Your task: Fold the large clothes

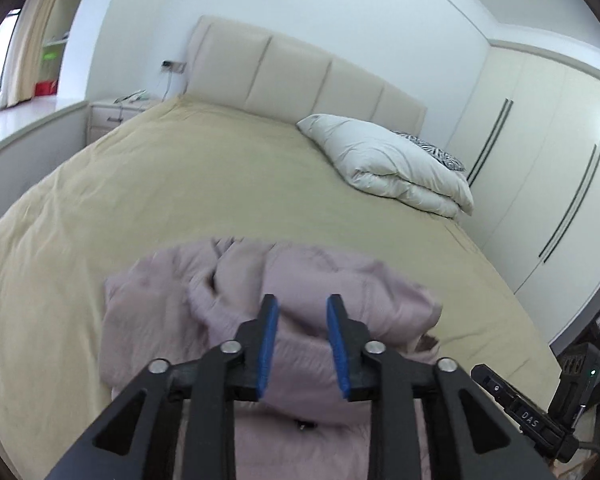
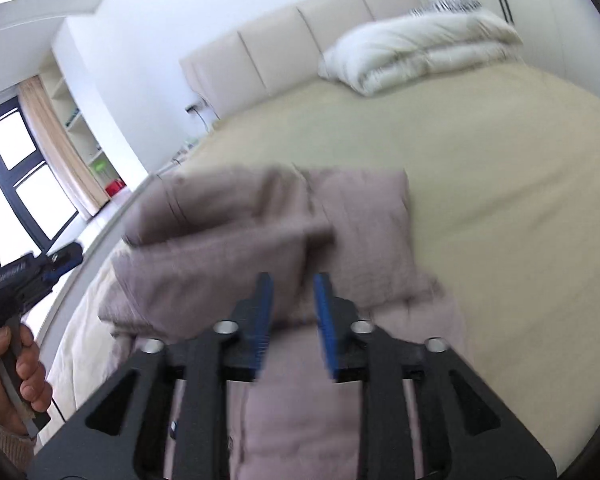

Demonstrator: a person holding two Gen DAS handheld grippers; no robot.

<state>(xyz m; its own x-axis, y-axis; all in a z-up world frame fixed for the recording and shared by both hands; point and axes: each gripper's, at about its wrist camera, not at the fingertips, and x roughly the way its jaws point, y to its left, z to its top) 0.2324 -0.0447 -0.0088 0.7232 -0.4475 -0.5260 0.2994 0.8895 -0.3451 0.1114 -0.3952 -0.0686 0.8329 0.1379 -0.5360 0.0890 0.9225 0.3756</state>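
a: the bed (image 1: 148, 184) took up most of the room, tan cover pulled flat, padded headboard (image 1: 296, 76) against the white wall. a white folded duvet (image 1: 392, 160) sat up near the head, on the wardrobe (image 1: 540, 152) side.

b: and the clothing?

a: a mauve garment (image 1: 300, 288) lay bunched at the near end of the bed, partly doubled over on itself. from the right wrist view it looked blurred, so i couldn't make out which part was which (image 2: 260, 232).

b: were the claws on it?

a: no. the left gripper (image 1: 302, 312) hung just above the heap, blue pads (image 1: 270, 328) apart with nothing between them. the right gripper (image 2: 292, 292) was the same, jaws parted over the cloth, holding nothing.

b: anything else?

a: the left hand (image 2: 14, 376) was wrapped round its handle at the edge of the right view.
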